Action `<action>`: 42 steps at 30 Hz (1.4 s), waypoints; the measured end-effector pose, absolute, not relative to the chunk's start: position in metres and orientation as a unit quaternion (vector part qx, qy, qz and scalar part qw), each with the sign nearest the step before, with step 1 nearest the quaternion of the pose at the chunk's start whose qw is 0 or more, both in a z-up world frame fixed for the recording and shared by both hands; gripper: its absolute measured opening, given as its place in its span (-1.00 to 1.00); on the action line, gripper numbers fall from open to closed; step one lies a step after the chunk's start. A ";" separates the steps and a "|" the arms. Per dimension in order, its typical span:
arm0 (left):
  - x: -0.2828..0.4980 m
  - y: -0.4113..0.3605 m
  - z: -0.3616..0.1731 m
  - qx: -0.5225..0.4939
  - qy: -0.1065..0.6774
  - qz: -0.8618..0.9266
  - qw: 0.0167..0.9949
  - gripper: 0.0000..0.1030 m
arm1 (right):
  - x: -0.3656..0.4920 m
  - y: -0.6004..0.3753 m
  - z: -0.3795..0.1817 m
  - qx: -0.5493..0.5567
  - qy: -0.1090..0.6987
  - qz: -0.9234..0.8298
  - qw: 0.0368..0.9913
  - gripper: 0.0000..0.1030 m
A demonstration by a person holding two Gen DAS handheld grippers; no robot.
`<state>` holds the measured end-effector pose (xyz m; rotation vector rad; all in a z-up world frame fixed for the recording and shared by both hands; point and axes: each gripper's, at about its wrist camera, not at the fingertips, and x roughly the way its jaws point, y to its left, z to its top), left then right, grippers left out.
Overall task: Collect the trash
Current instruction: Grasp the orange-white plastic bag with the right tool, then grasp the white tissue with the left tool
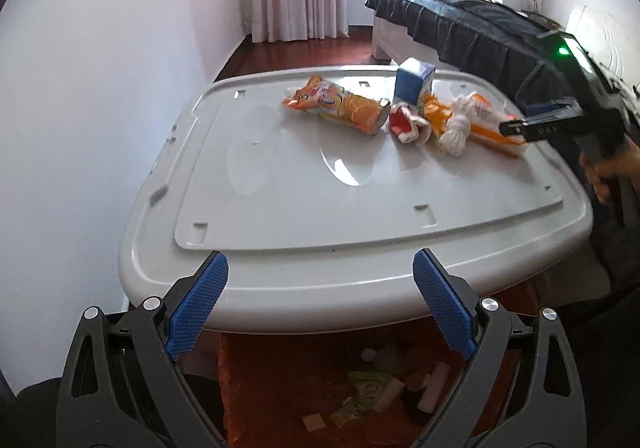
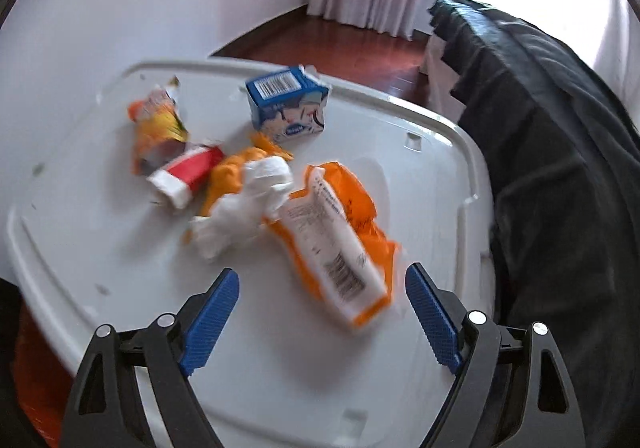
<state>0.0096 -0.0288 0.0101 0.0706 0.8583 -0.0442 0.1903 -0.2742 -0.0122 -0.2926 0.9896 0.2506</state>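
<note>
- The trash is lying in a loose cluster toward the far edge of the white plastic lid (image 1: pixel 280 216): an orange snack bag (image 1: pixel 340 106), a blue carton (image 2: pixel 286 108) standing behind it, a red-and-white wrapper (image 2: pixel 186 172), a crumpled white tissue (image 2: pixel 248 204), and an orange-and-white packet (image 2: pixel 336 244) nearest the lid's right edge.
- The right gripper (image 2: pixel 322 308) is hovering with its blue pads spread wide, holding nothing, and the packet's near end is sitting just ahead, between the tips.
- The left gripper (image 1: pixel 320 296) is waiting over the lid's near edge, jaws also wide apart and empty, well apart from the cluster.
- More scraps are lying on the red floor (image 1: pixel 280 376) below the near edge; whether a bin is there, I cannot tell.
- The step in hand appears to be the approach to the packet; next, the right gripper probably needs to be lowering around it and squeezing gently, since thin film is likely to be slipping.
</note>
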 end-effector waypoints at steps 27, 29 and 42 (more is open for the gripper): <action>-0.002 -0.051 -0.011 0.080 0.408 -0.033 0.909 0.77 | 0.182 -0.269 -0.032 -0.102 0.512 0.078 0.849 -0.31; -0.004 -0.054 -0.011 0.087 0.402 -0.041 0.910 0.77 | 0.165 -0.272 -0.017 -0.079 0.505 0.069 0.857 -0.31; 0.041 -0.121 -0.001 0.123 0.382 -0.141 0.905 0.77 | 0.069 -0.315 0.025 0.143 0.428 0.043 0.891 -0.28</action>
